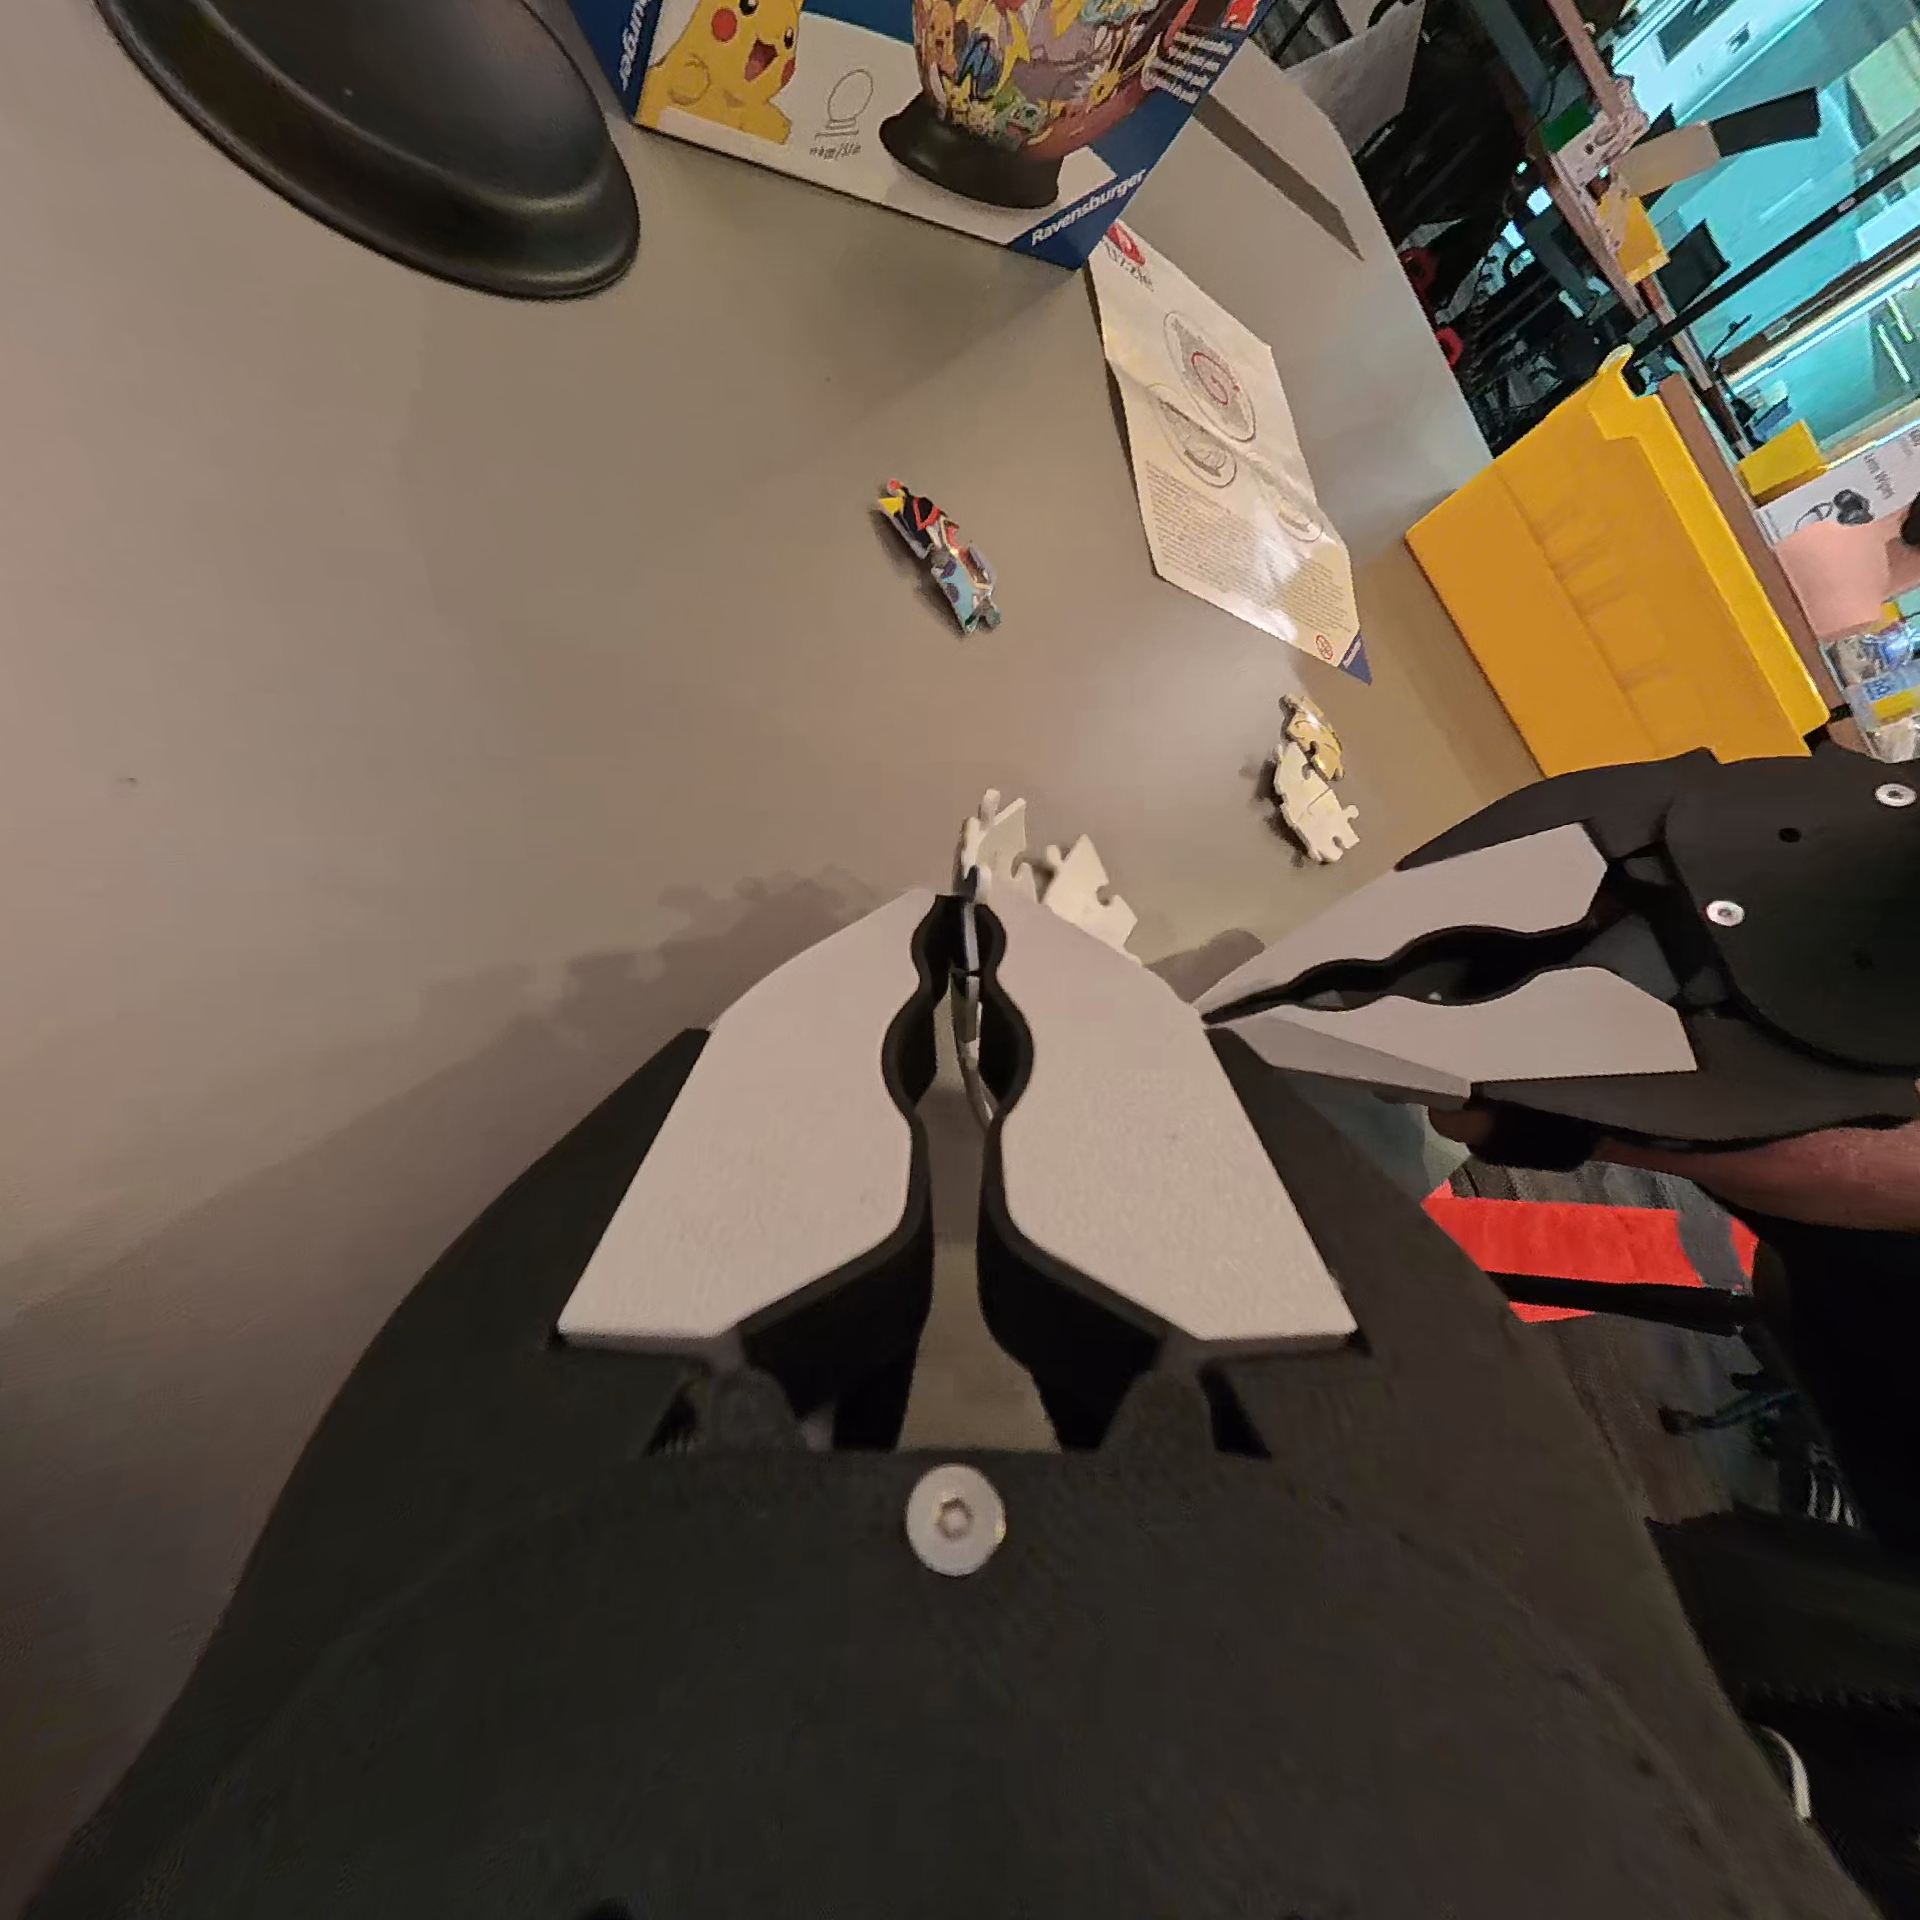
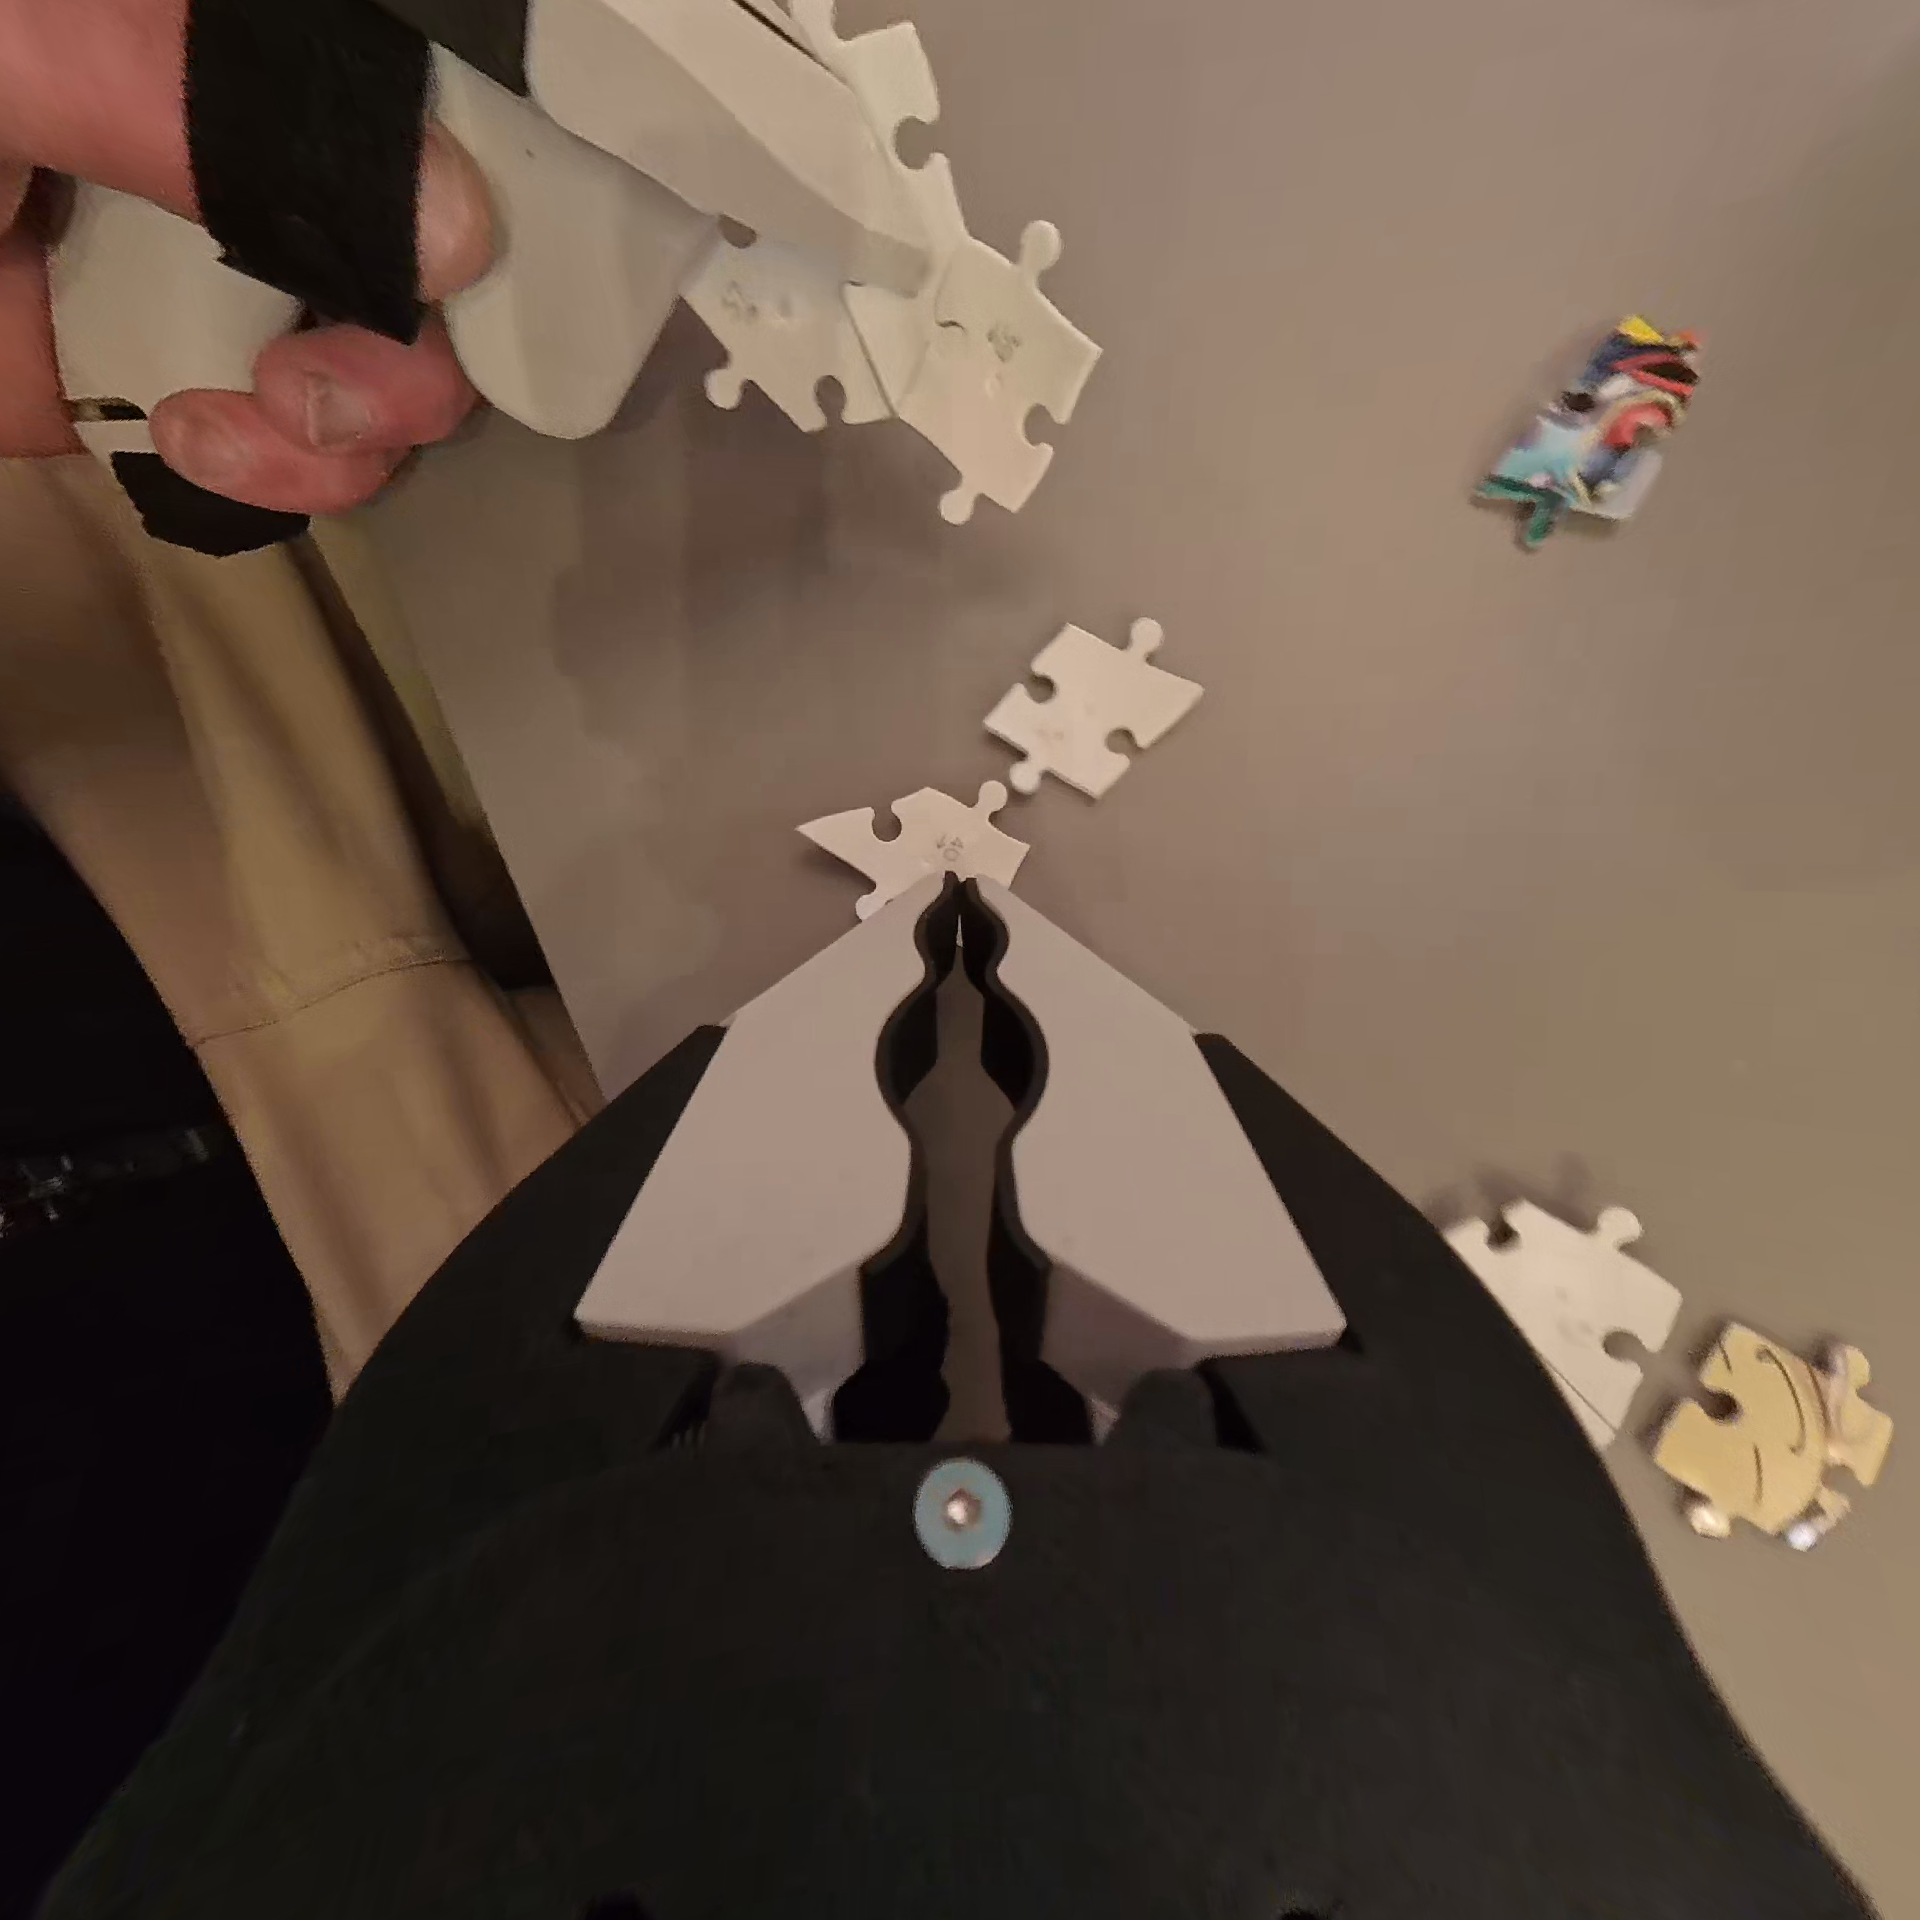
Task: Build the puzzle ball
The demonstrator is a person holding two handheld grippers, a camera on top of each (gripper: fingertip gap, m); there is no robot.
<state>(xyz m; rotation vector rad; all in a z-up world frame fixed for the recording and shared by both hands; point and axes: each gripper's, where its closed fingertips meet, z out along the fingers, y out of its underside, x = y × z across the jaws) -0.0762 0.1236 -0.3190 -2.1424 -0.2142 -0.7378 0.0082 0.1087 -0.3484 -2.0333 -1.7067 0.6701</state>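
My left gripper point(image 1: 961, 914) is shut on a cluster of joined puzzle pieces point(image 1: 1003, 847), white backs showing, and holds it above the grey table point(image 1: 468, 675). In the right wrist view this gripper point(image 2: 862, 260) and its cluster point(image 2: 966, 364) are at the upper left. My right gripper point(image 2: 958, 883) is shut, its tips at the near edge of a loose white piece point(image 2: 925, 836) lying face-down. It holds nothing that I can see. It also shows at the right of the left wrist view point(image 1: 1205, 1013). Another loose white piece point(image 2: 1091, 707) lies just beyond.
A colourful joined group point(image 2: 1590, 436) lies farther out, and a white piece point(image 2: 1569, 1309) and a yellow piece point(image 2: 1766, 1444) lie to the right. The puzzle box point(image 1: 904, 104), a leaflet point(image 1: 1226, 468), a black stand point(image 1: 384, 135) and a yellow bin point(image 1: 1600, 582) are at the back.
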